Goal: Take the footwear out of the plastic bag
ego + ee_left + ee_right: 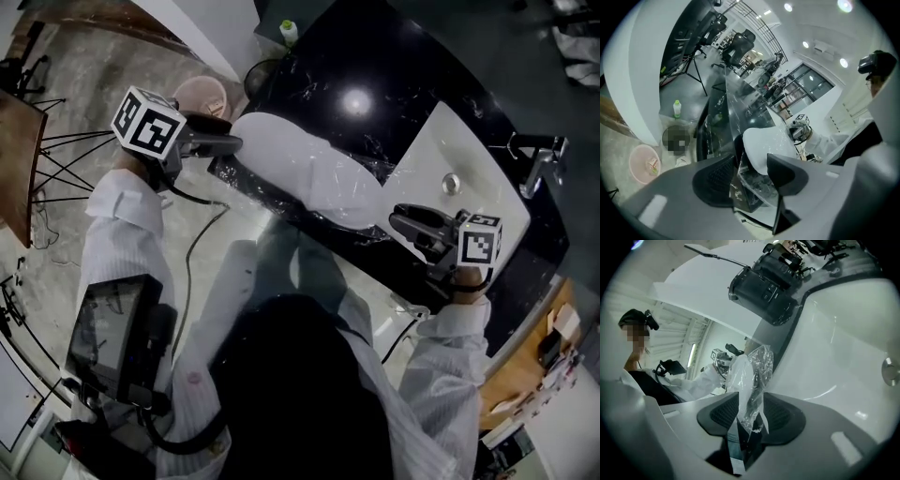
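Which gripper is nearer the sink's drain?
Right. The right gripper sits just beside the drain, clamping the plastic bag; the left gripper is at the white shoe's far end.

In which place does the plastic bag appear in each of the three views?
Head view: plastic bag at centre, around the white footwear.
Left gripper view: lower centre, between the open jaws.
Right gripper view: centre, pinched in the shut jaws.
Shared landmark: the black counter under the bag.
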The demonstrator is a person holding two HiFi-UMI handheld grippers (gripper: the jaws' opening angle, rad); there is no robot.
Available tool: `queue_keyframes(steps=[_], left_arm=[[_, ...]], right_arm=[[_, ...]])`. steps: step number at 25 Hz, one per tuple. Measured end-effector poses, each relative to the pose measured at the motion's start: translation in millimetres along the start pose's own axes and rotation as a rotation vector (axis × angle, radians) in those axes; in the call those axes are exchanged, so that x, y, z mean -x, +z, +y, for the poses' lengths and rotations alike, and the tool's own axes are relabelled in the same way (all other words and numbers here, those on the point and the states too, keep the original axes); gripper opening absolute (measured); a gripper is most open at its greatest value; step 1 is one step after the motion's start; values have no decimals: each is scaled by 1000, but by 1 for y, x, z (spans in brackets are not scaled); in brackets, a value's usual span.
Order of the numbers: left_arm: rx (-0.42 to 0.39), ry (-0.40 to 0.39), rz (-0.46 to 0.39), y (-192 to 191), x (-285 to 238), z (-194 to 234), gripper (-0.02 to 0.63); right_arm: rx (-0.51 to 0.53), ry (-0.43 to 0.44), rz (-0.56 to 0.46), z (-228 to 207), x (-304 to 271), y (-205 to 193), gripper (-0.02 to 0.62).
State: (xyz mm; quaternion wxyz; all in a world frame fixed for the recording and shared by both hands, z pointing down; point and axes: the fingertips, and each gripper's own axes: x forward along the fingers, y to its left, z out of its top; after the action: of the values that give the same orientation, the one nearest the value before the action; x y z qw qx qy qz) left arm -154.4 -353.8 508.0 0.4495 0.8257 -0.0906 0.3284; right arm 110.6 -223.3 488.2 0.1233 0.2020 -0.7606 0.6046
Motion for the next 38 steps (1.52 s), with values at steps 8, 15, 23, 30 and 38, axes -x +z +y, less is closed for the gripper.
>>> queue_keyframes(steps=[8, 15, 23, 30, 38], left_arm=[[-18, -70, 51, -1, -1, -5, 233], [-2, -126, 7, -2, 6, -10, 236], [-12, -151, -115, 7, 25, -27, 78], [-8, -192, -290, 20, 44, -66, 46], [21, -205, -429, 22, 55, -96, 43]], right_arm=[[-6, 56, 69, 3, -21, 1, 85], [50, 144, 101, 19, -31, 1, 51], [115, 187, 88, 30, -26, -5, 43], [115, 184, -103, 37, 0, 7, 43], [138, 202, -366, 56, 37, 21, 41]])
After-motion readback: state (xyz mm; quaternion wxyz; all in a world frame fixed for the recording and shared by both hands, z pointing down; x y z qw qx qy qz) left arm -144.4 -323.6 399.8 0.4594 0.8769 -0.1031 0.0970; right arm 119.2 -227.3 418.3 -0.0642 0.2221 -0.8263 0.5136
